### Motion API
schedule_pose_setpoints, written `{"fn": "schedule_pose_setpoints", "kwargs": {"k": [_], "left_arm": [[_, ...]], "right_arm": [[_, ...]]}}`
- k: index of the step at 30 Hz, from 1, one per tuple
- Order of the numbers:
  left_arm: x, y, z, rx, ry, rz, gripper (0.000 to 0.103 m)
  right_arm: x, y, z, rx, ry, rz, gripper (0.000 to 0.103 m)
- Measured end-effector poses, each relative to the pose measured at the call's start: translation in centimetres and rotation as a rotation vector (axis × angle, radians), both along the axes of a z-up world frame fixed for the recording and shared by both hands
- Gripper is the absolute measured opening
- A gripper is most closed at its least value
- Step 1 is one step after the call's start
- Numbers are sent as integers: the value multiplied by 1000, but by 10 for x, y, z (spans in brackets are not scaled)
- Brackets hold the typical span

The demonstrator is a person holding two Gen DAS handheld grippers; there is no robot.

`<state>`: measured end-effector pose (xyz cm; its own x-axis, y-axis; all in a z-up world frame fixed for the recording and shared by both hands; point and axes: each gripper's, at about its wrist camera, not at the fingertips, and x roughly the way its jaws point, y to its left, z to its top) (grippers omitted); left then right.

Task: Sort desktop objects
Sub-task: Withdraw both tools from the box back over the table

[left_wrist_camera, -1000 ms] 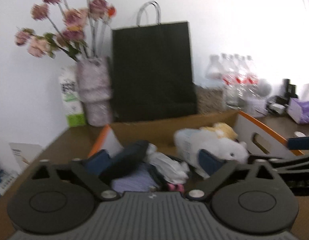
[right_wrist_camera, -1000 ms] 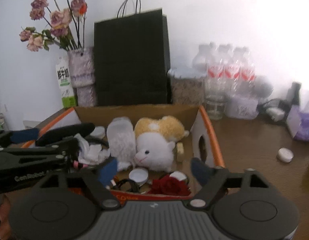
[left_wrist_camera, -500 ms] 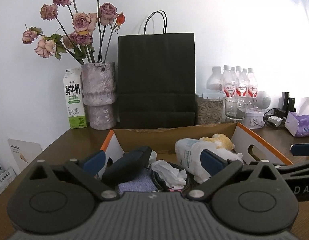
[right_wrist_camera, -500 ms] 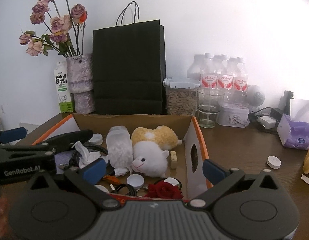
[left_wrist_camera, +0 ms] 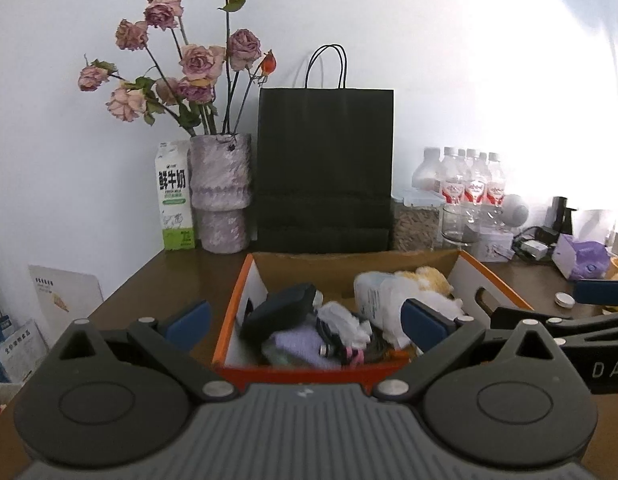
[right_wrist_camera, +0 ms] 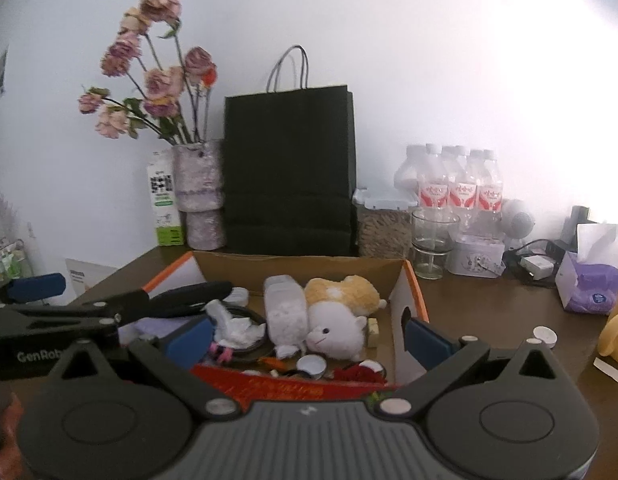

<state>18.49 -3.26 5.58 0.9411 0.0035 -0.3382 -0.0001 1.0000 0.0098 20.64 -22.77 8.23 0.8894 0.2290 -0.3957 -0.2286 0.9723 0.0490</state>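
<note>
So the box [right_wrist_camera: 413, 280], cardboard with orange rims, sits dead centre on the wooden desk [right_wrist_camera: 489, 304], stuffed: two plush toys [right_wrist_camera: 337, 320], crumpled tissue [right_wrist_camera: 237, 324], a black case [left_wrist_camera: 281, 308]. At 12 o'clock, a black paper bag [right_wrist_camera: 289, 168]. Left gripper [left_wrist_camera: 305, 316] and right gripper [right_wrist_camera: 307, 336] both wide, empty.

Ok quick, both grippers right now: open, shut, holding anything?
Left gripper: open, nothing held, above the cardboard box.
Right gripper: jaws have just been opening, now wide open, nothing between them.
</note>
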Motion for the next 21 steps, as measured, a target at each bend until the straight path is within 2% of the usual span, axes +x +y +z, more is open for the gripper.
{"fn": "schedule_pose_setpoints", "kwargs": {"k": [11, 21], "left_arm": [[-81, 10, -16, -11, 79, -30, 103], [-138, 15, -23, -15, 99, -27, 103]], "right_arm": [[-87, 3, -15, 21, 50, 21, 103], [-159, 12, -20, 7, 54, 47, 103]]}}
